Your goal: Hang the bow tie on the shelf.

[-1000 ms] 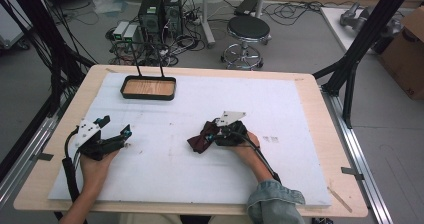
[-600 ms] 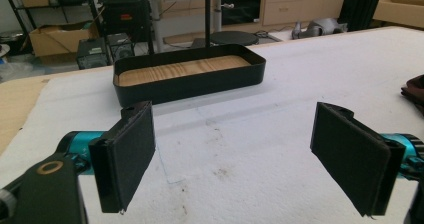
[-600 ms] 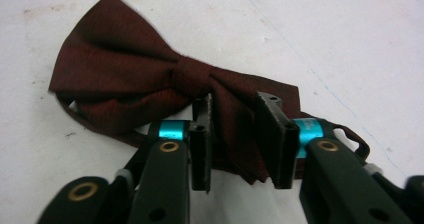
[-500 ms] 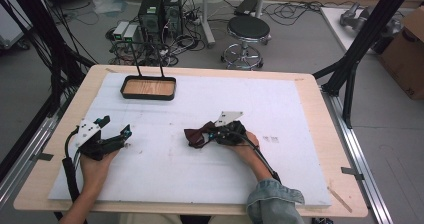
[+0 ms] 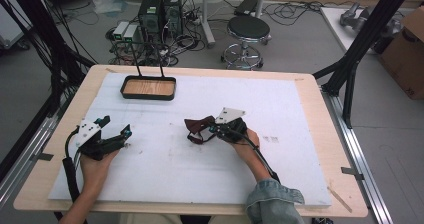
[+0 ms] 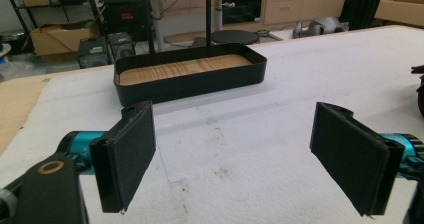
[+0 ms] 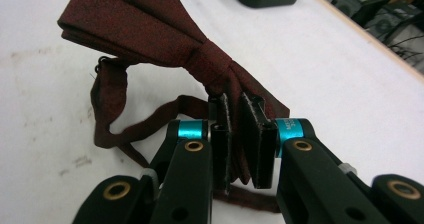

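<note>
Bow tie pinched in the right tool, left tool held wide.

The dark red bow tie (image 7: 165, 44) is clamped by one wing between the pads of the right tool (image 7: 243, 134), whose jaws have just been closing onto it; it is seen near the middle of the white-covered table (image 5: 300, 109), its strap looped on the cover. The left tool (image 6: 245, 159) is kept wide apart with nothing between its pads, well short of the black tray (image 6: 190, 81).
</note>
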Action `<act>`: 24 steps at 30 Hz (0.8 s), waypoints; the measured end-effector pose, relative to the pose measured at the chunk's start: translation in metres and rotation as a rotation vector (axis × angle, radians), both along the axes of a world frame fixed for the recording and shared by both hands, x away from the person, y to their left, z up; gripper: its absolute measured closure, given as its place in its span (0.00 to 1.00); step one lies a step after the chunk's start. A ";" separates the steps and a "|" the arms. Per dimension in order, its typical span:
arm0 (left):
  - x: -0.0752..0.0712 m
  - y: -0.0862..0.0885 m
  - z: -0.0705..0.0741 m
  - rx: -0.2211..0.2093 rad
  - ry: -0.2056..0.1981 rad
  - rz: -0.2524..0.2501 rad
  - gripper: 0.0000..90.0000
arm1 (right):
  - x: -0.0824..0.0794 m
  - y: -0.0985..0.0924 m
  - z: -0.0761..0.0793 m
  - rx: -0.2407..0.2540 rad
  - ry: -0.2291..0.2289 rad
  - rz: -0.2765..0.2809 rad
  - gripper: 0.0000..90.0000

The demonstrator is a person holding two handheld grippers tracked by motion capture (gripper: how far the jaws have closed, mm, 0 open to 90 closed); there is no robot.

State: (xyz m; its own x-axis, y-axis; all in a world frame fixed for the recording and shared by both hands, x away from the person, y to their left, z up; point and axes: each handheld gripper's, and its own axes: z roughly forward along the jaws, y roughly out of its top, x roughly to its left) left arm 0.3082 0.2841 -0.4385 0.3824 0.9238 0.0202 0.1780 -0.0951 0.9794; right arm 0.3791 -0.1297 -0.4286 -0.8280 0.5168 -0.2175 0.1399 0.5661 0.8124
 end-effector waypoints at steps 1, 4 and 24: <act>0.000 0.000 0.000 0.000 0.001 0.002 0.21 | 0.000 0.001 0.003 -0.002 -0.007 -0.006 0.92; 0.000 0.000 0.000 -0.002 0.001 0.003 0.21 | -0.001 0.004 0.011 -0.002 -0.027 -0.022 0.92; 0.000 -0.001 0.000 0.003 0.002 -0.002 0.21 | 0.025 0.034 0.071 0.024 -0.102 -0.147 0.92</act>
State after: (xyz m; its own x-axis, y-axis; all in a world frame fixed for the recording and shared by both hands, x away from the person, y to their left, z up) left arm 0.3084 0.2833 -0.4387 0.3844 0.9229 0.0225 0.1795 -0.0986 0.9788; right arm 0.4039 -0.0952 -0.3580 -0.7174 0.6367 -0.2828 0.1361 0.5261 0.8394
